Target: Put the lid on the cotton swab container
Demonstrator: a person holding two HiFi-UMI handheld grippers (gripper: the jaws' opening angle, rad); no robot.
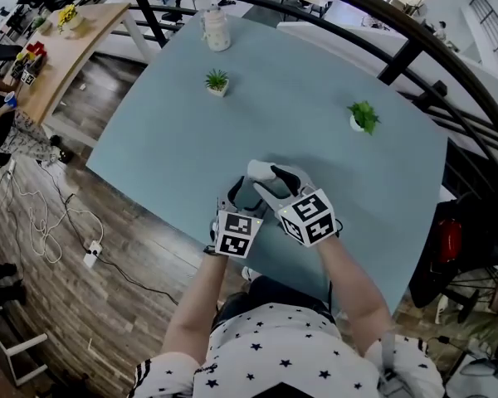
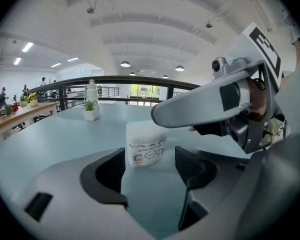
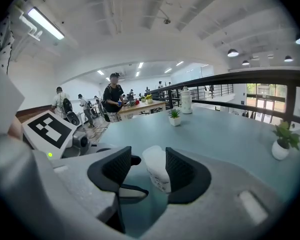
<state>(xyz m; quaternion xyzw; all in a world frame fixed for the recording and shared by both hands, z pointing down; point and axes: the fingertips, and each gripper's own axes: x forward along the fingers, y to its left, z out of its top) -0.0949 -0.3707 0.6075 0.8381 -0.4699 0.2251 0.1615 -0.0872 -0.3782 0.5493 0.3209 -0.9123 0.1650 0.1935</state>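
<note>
The cotton swab container [image 2: 146, 143] is a small white translucent tub with a printed label, standing upright on the blue-grey table [image 1: 166, 148] near its front edge. My left gripper [image 2: 150, 166] is open and the tub stands just beyond its jaw tips. My right gripper [image 3: 149, 168] is open around the same tub [image 3: 157, 170], which rests against the right pad with a gap to the left pad. In the head view both grippers meet at the same spot, left gripper [image 1: 232, 196] and right gripper [image 1: 261, 174], and they hide the tub. I cannot make out a separate lid.
Two small potted plants [image 1: 217, 81] [image 1: 363, 117] and a white bottle [image 1: 216, 30] stand farther back on the table. A black railing [image 1: 398, 56] curves behind it. A wooden table [image 1: 58, 48] stands at the left, with people beyond it.
</note>
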